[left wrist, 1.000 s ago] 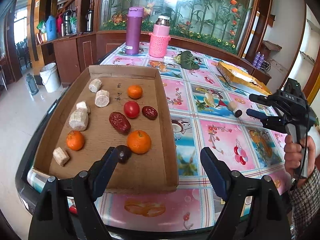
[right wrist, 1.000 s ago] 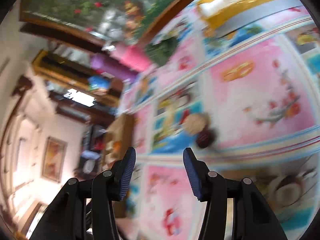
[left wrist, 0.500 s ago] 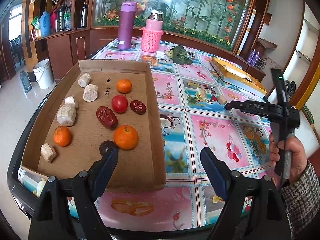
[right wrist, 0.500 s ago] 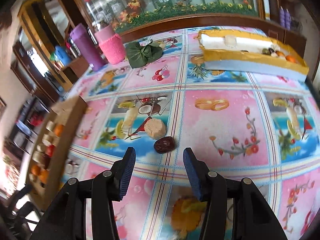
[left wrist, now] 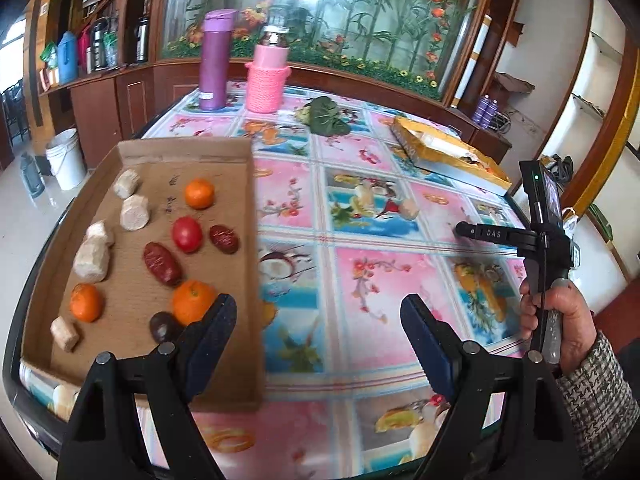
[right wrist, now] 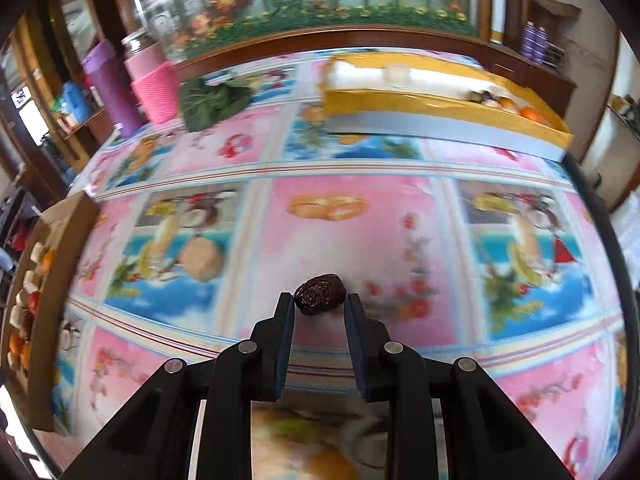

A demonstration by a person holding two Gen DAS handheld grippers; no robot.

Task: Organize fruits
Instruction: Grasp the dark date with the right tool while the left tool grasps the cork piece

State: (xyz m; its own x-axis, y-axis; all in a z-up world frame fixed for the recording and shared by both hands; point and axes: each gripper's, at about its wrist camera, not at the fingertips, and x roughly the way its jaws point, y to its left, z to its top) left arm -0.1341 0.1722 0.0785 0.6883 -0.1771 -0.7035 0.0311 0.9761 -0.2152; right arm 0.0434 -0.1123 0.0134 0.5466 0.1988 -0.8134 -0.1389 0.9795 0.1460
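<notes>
Dried red date (right wrist: 319,294) lies on the tablecloth (right wrist: 352,240), mid-table, well in from every edge. It sits right at your right gripper (right wrist: 319,306), between the fingertips; long axis runs across the gap, tilted slightly. Jaws partly closed around it; contact not certain, so grip not confirmed. Pale round fruit chunk (right wrist: 201,259) is near, to the left. Left gripper (left wrist: 318,322) is wide open, holding nothing, over the cardboard tray's (left wrist: 250,216) near right corner. Open cloth lies between date and tray; yellow box (right wrist: 440,116) stands at the far edge.
</notes>
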